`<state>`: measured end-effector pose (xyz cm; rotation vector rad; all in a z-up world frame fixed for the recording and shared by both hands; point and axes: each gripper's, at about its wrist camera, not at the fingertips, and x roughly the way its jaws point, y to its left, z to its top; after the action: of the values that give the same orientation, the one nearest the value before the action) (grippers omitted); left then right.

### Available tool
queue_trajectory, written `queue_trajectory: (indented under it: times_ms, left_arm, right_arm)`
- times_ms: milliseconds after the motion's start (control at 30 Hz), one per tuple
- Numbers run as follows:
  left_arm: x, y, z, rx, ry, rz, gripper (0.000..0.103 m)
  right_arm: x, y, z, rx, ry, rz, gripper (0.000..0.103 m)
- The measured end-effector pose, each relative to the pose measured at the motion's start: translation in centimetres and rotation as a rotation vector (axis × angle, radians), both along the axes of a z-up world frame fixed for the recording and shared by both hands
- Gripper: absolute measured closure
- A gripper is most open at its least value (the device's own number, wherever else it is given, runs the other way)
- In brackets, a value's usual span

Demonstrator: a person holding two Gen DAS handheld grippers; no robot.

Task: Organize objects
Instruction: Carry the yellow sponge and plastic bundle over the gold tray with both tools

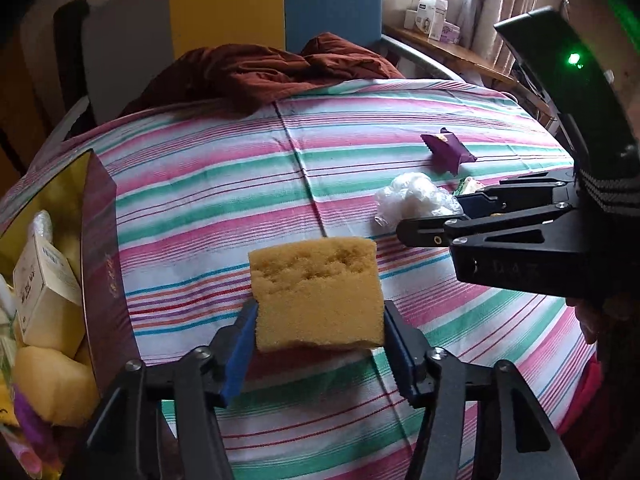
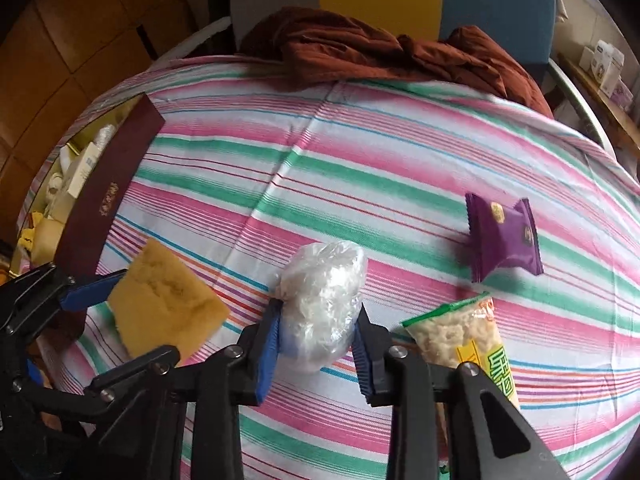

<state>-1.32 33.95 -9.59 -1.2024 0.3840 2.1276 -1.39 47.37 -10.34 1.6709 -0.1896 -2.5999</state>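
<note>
A yellow sponge [image 1: 316, 292] sits between the blue pads of my left gripper [image 1: 320, 344], which is shut on it just above the striped sheet. From the right wrist view the same sponge [image 2: 166, 300] is seen tilted in the left gripper [image 2: 146, 316], beside the box. My right gripper [image 2: 318, 344] is shut on a crumpled clear plastic bag [image 2: 324, 300], squeezed between its pads. In the left wrist view the right gripper [image 1: 440, 220] reaches in from the right at that plastic bag [image 1: 416, 198].
A dark red open box [image 2: 108, 188] with several packs and cartons stands at the left edge of the bed. A purple snack packet [image 2: 504, 236] and a green-and-yellow snack bag [image 2: 460, 336] lie on the striped sheet [image 2: 360, 168]. A brown blanket [image 2: 360, 52] is bunched at the far end.
</note>
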Motion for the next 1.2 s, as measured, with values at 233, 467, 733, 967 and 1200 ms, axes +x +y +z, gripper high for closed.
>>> queue_trajectory:
  times_ms: [233, 467, 733, 967, 1200]
  left_arm:
    - [1.2, -1.3, 3.1, 0.05, 0.07, -0.012, 0.045]
    - [2.6, -4.1, 7.4, 0.1, 0.168, -0.006, 0.044]
    - [2.9, -8.3, 10.5, 0.136, 0.232, 0.04, 0.044]
    - [2.3, -12.2, 11.0, 0.153, 0.234, 0.103, 0.043]
    - [2.1, -15.1, 10.5, 0.168, 0.215, 0.157, 0.043]
  right_arm:
    - [0.0, 0.0, -0.3, 0.005, -0.014, -0.006, 0.072]
    - [0.1, 0.1, -0.5, 0.016, -0.021, -0.031, 0.072]
    - [-0.2, -0.8, -1.1, 0.062, -0.051, -0.046, 0.072]
    - [-0.1, -2.4, -0.6, 0.102, -0.077, -0.069, 0.072]
    - [0.6, -5.5, 1.5, 0.082, -0.032, -0.078, 0.072]
